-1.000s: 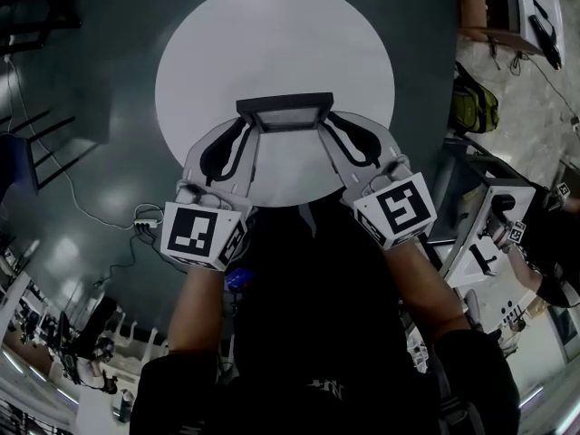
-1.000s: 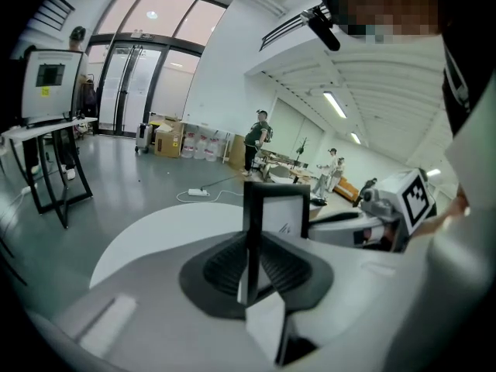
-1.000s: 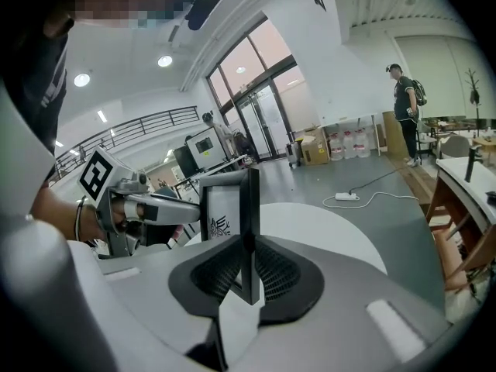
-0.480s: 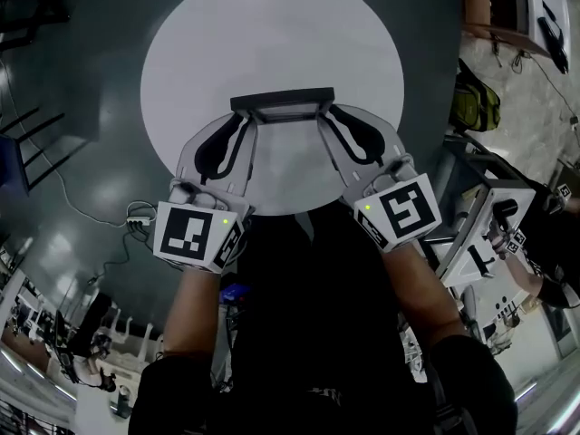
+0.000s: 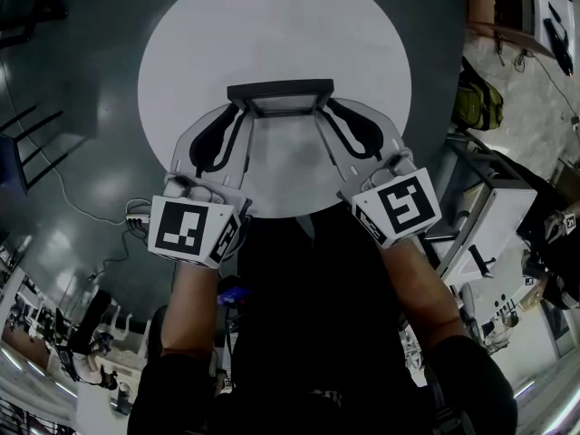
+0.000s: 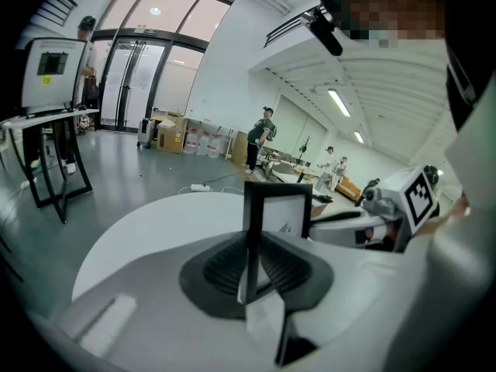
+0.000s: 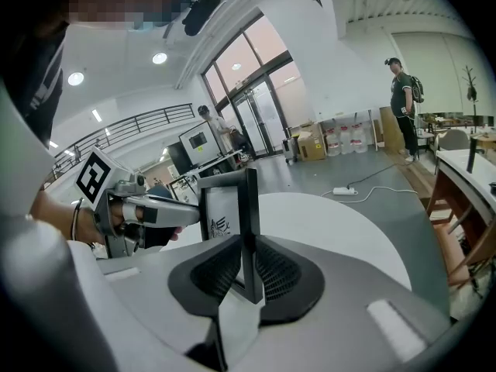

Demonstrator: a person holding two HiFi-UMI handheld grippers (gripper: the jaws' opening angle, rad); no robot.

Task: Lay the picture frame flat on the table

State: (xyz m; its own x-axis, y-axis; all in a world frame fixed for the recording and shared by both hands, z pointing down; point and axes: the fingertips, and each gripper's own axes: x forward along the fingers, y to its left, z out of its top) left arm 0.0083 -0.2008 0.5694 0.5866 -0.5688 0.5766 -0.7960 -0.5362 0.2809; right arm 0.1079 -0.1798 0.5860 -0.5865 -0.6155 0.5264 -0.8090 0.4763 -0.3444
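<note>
While the head view is looking steeply down, the left gripper [image 5: 243,120] and the right gripper [image 5: 319,120] are each clamping one side edge of the black picture frame [image 5: 280,97], which is standing nearly upright over the round white tabletop [image 5: 272,25]. Along the left gripper view, the ribbed jaws are pinching the frame's dark edge, with its white picture showing beyond. Along the right gripper view, the jaws are clenching the opposite edge likewise.
</note>
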